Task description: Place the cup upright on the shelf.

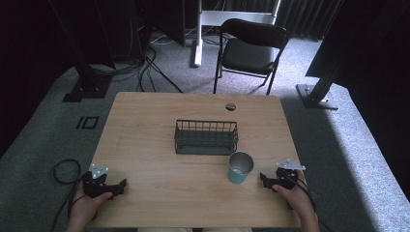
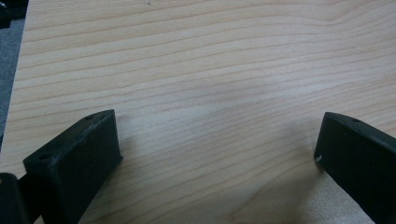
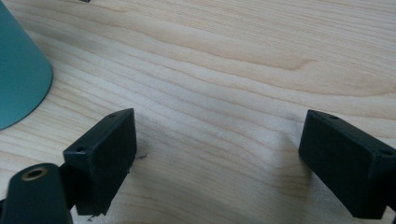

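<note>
Teal cup (image 1: 240,167): upright on the table, mouth up, just in front of the basket's right end; untouched; its side shows at the left edge of the right gripper view (image 3: 18,79)
Right gripper (image 1: 267,180): held in the person's right hand (image 1: 296,193) at the near right of the table, near the cup and to its right; jaws spread wide with bare wood between them (image 3: 217,154); nothing held
Left gripper (image 1: 118,186): held in the left hand (image 1: 89,203) at the near left corner, well apart from the cup; jaws parted wide over bare wood (image 2: 215,144); nothing held
Basket (image 1: 206,137): dark wire, rectangular, at the middle of the table; contents cannot be made out
Table (image 1: 159,121): pale wood grain; small round grommet (image 1: 230,106) near the far edge
Chair (image 1: 251,48): black, folding, on grey carpet beyond the table
</note>
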Demonstrator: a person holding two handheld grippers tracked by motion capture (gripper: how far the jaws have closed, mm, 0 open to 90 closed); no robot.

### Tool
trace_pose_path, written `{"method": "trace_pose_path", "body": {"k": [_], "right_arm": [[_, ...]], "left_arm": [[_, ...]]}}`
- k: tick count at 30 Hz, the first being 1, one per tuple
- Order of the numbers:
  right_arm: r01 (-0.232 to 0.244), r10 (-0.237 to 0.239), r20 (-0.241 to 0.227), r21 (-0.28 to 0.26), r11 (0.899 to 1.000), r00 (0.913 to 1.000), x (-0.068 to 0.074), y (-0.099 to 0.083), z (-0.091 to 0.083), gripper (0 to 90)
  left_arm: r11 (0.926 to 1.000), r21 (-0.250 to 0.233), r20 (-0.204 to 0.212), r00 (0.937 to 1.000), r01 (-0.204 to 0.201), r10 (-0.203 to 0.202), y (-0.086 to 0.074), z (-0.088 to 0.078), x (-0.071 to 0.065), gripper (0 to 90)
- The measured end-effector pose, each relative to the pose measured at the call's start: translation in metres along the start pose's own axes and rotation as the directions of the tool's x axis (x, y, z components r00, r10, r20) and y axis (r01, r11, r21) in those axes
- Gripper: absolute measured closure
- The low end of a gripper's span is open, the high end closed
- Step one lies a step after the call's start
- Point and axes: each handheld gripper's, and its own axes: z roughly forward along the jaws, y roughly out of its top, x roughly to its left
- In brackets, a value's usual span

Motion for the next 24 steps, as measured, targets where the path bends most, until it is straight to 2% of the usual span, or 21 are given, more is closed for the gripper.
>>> {"method": "trace_pose_path", "body": {"k": [6, 18, 24], "right_arm": [[0.0, 0.0, 0.0, 0.0, 1.0, 1.0, 0.0, 0.0, 0.0, 10.9], [0.0, 0.0, 0.0, 0.0, 1.0, 1.0, 0.0, 0.0, 0.0, 10.9], [0.0, 0.0, 0.0, 0.0, 1.0, 1.0, 0.0, 0.0, 0.0, 10.8]], "left_arm": [[0.9996, -0.01, 0.002, 0.9997, -0.025, 0.025, 0.003, -0.002, -0.005, 0.6], [0.9967, -0.06, 0.056, 0.9967, -0.055, 0.058, 0.017, -0.008, -0.019, 0.6], [0.9922, -0.078, 0.083, 0.9911, -0.097, 0.104, 0.024, -0.007, -0.03, 0.6]]}}
